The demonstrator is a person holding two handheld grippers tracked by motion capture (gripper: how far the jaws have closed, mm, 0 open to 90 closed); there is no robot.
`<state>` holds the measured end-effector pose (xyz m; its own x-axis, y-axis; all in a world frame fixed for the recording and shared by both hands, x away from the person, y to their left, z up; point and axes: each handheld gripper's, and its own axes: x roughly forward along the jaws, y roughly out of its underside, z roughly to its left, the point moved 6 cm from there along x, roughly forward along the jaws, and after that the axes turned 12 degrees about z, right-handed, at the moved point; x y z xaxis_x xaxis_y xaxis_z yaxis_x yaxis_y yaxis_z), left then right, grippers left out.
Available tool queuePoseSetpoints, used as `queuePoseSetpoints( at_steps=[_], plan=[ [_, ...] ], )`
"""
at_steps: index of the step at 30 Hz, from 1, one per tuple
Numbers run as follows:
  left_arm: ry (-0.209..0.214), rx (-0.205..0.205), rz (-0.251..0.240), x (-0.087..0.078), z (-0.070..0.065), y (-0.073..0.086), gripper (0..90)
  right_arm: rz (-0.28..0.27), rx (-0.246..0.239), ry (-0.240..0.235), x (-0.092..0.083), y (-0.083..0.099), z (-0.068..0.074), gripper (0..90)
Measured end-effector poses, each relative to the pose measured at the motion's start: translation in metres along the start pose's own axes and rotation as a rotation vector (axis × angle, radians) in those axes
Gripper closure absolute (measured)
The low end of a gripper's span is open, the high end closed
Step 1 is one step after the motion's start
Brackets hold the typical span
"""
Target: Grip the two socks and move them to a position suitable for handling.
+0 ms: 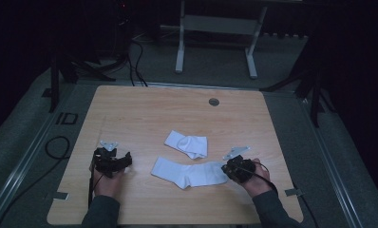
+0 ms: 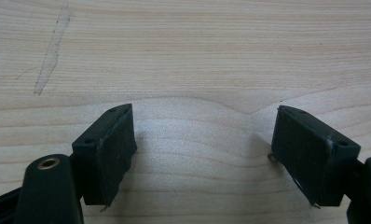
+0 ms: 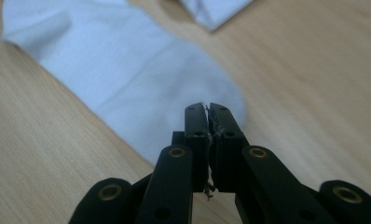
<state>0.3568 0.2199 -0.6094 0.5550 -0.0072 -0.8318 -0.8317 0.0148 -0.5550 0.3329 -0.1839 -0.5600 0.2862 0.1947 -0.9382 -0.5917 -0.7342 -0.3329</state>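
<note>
My right claw (image 3: 207,108), jaws together, nothing clamped, sits at the toe of the long flat white cotton sock (image 1: 187,173) mid-bench (image 1: 130,109), probably readying a pinch; left claw (image 2: 202,140) waits apart, left of that sock.

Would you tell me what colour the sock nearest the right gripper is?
Plain white; the sock shows best in the right gripper view.

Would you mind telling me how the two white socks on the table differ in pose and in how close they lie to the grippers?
The near sock lies stretched out long; the far sock is folded into a shorter, compact shape. The near sock's right end lies at the right gripper, whose jaws are shut; whether they pinch the fabric is unclear. The far sock lies apart from both grippers. Both are white and lie flat on the wooden table.
</note>
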Motion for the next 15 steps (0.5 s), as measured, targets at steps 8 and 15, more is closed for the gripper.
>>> queuePoseSetpoints(
  at_steps=[8, 15],
  plan=[
    [-0.001, 0.0, 0.001, 0.0, 0.0, 0.0, 21.6, 0.053, -0.008, -0.028, 0.027, 0.008, 0.013, 89.7],
    [-0.001, 0.0, 0.001, 0.0, 0.0, 0.0, 21.6, 0.037, -0.03, -0.044, 0.026, 0.008, 0.028, 89.7]
  ],
)
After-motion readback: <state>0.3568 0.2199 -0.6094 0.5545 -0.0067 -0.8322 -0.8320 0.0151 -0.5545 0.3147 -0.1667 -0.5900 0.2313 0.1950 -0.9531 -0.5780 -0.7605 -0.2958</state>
